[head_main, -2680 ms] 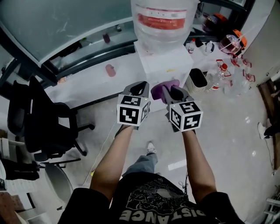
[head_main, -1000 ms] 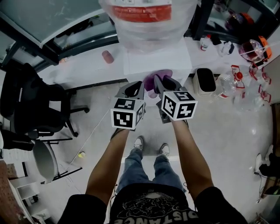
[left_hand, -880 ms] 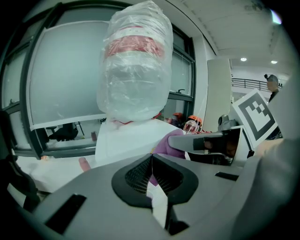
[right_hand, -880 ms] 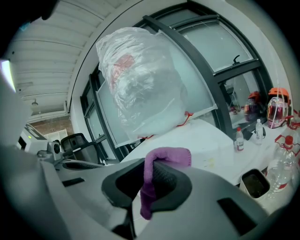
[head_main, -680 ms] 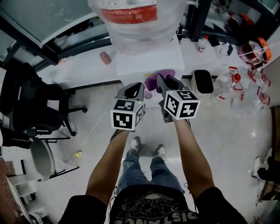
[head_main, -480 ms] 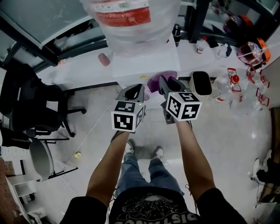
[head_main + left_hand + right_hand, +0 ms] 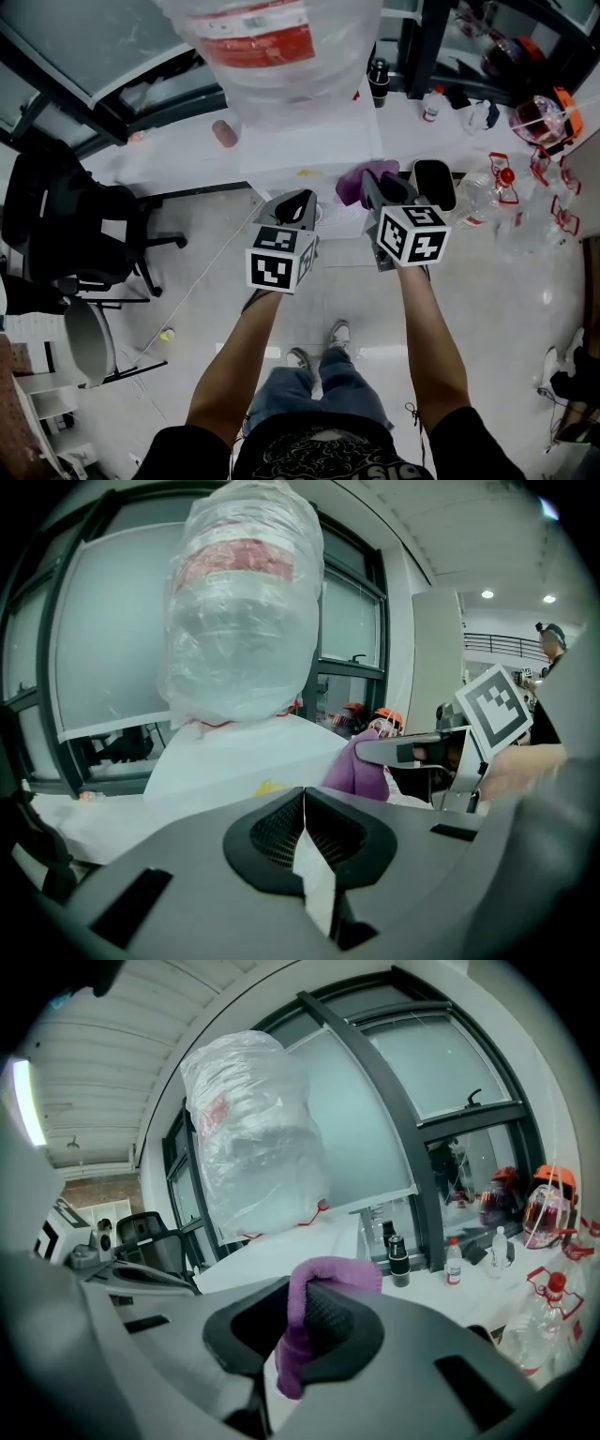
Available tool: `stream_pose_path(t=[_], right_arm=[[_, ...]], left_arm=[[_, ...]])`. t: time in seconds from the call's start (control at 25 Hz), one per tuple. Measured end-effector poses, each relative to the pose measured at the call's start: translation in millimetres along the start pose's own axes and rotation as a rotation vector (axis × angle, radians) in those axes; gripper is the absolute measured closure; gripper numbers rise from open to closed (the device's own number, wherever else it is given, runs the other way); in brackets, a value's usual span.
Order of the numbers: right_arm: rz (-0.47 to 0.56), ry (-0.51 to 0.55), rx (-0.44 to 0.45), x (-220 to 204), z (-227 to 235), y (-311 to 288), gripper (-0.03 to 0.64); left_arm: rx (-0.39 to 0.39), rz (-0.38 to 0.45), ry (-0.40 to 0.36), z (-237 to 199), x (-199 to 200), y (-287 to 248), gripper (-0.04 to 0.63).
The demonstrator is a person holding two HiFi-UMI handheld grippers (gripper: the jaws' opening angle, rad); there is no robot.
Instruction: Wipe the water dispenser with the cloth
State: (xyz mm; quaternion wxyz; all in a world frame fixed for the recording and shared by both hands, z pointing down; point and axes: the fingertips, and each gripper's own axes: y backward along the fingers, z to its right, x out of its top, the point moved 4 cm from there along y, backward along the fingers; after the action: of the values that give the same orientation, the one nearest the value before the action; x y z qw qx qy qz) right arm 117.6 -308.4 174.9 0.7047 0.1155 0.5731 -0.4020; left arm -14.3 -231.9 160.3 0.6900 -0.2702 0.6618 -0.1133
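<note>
The white water dispenser [image 7: 309, 141] stands ahead, its bottle [image 7: 272, 52] wrapped in clear plastic with a red label. My right gripper [image 7: 375, 187] is shut on a purple cloth [image 7: 361, 180] at the dispenser's front right corner; whether the cloth touches it I cannot tell. In the right gripper view the cloth [image 7: 314, 1321] is folded between the jaws with the bottle [image 7: 258, 1147] beyond. My left gripper [image 7: 298, 208] is shut and holds nothing, just in front of the dispenser. The left gripper view shows the dispenser top [image 7: 248, 757], the cloth [image 7: 361, 766] and the right gripper [image 7: 412, 752] at right.
A black office chair [image 7: 66, 234] stands at the left. A white bin [image 7: 436, 183] sits right of the dispenser. Bottles [image 7: 502, 173] and orange helmets [image 7: 544, 103] crowd the right side. A window ledge [image 7: 159, 155] and dark window frame run behind.
The right gripper with the cloth has shifted right, toward the dispenser's front right corner. The person has stepped closer, and the bottle now fills more of the top of the head view.
</note>
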Motion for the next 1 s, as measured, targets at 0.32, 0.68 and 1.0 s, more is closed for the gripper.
stream_pose_path(t=[0.32, 0.68, 1.0], right_arm=[[0.022, 0.021, -0.037, -6, 11, 1, 0.584], [0.053, 0.063, -0.067, -39, 20, -6, 0.584], [0.112, 0.097, -0.093, -67, 33, -13, 0.584]], left_arm=[[-0.016, -0.001, 0.003, -2, -20, -5, 0.569], [-0.056, 0.014, -0.008, -4, -66, -25, 0.569], [-0.098, 0.056, -0.048, -2, -101, -53, 0.569]])
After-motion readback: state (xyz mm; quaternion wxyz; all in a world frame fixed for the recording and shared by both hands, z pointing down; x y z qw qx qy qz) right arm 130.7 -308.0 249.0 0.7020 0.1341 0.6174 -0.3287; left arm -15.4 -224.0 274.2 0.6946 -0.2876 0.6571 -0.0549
